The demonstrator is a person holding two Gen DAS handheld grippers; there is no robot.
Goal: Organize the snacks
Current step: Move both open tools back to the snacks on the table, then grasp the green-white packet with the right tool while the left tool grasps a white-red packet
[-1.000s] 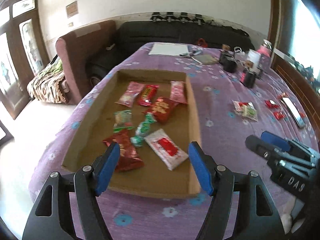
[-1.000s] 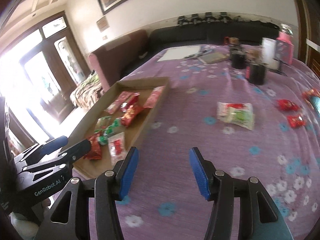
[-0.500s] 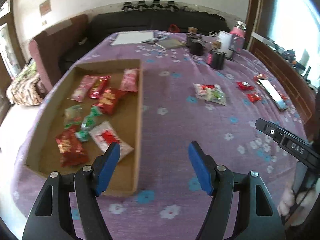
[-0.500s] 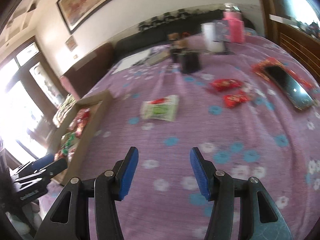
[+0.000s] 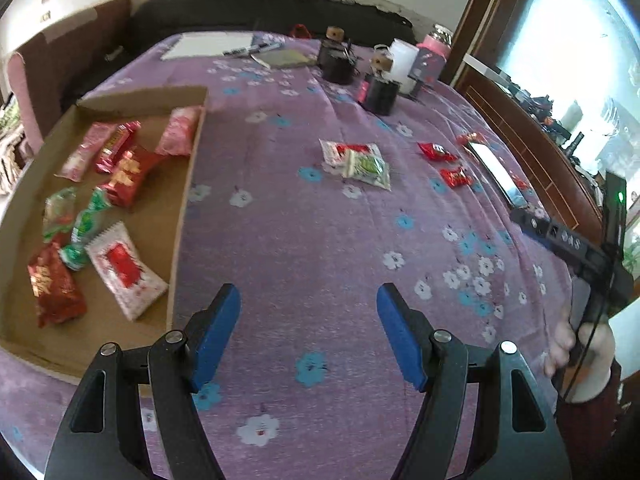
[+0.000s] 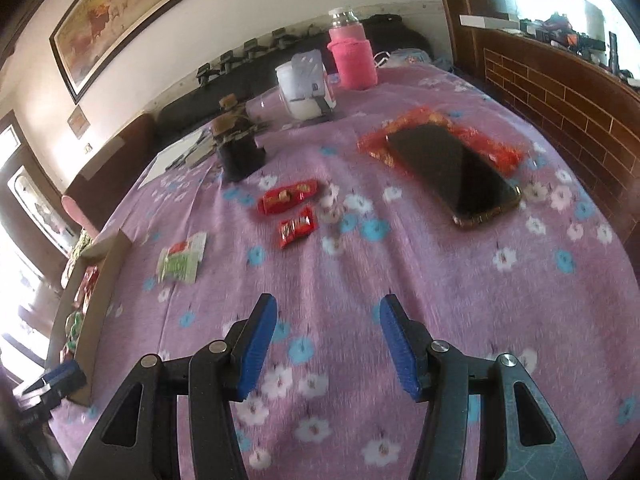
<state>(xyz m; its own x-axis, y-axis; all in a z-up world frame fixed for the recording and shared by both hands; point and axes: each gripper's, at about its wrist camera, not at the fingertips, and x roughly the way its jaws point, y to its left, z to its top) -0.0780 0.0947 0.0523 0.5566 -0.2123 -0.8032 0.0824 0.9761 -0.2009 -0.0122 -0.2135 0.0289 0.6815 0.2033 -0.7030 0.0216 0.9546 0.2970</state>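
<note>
I've swung both grippers away from the box [image 5: 188, 184] and out over the open purple cloth [image 5: 320, 248]. A second ago my left gripper [image 5: 310, 320] looked straight down into the box; now the box sits at the left edge of its view, with its packets lying loose inside. My right gripper [image 6: 326, 340] has turned further still, so the box is only a sliver at the far left and the stray snacks lie ahead of it.

Both grippers are released, jaws apart with nothing between them, only cloth beneath.

What is left to sort lies out on the cloth: the green and white packets [image 5: 360, 162], overlapping each other, near the middle; two small red packets [image 6: 290, 210] close together further right; and a red wrapper [image 6: 432, 128] lying under the phone [image 6: 452, 172].

So I judge the last drop-off is done and I'm on my way to the next pick. The red pair sits nearest ahead of my right gripper, the green and white pair ahead of my left
</note>
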